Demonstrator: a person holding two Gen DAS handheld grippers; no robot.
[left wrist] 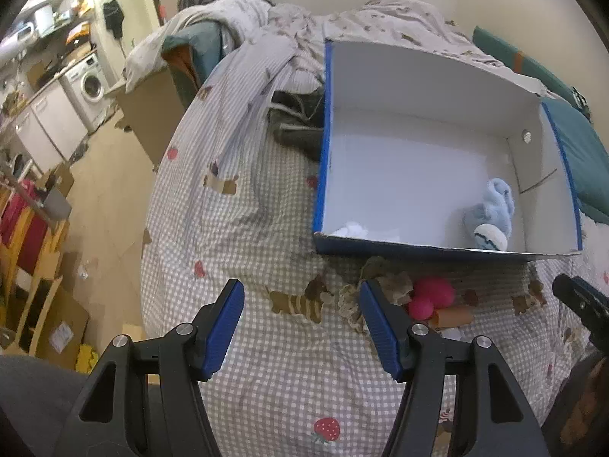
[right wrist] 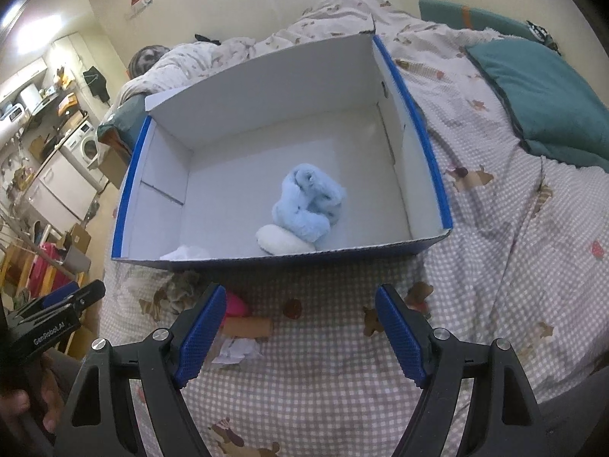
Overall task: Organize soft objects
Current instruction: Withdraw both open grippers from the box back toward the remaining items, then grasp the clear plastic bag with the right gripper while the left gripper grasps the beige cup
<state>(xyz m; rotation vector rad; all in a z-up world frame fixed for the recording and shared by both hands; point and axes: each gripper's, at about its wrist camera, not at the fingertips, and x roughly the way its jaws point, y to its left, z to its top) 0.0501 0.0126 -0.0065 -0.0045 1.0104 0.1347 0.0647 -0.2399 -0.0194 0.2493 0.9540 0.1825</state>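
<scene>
A blue shoebox with a white inside (left wrist: 321,175) (right wrist: 430,144) lies on the checked bedcover. In it are a fluffy light-blue sock (left wrist: 491,209) (right wrist: 308,202), a white soft pad (right wrist: 281,242) and a white scrap (left wrist: 350,228) (right wrist: 186,253). In front of the box lie a pink ball toy (left wrist: 434,291) (right wrist: 238,304), a cardboard tube (left wrist: 455,314) (right wrist: 249,327), a lacy brown cloth (left wrist: 384,282) (right wrist: 179,289) and crumpled white paper (right wrist: 236,352). My left gripper (left wrist: 300,293) (right wrist: 87,295) hangs open over bare cover, just left of this pile. My right gripper (right wrist: 300,297) (left wrist: 582,301) is open, just right of the pile.
A dark garment (left wrist: 297,118) lies against the box's left side. A teal pillow (right wrist: 540,95) sits to the right and a rumpled duvet (left wrist: 380,19) behind the box. The bed edge drops at the left to a floor with cardboard boxes (left wrist: 64,327) and a washing machine (left wrist: 89,83).
</scene>
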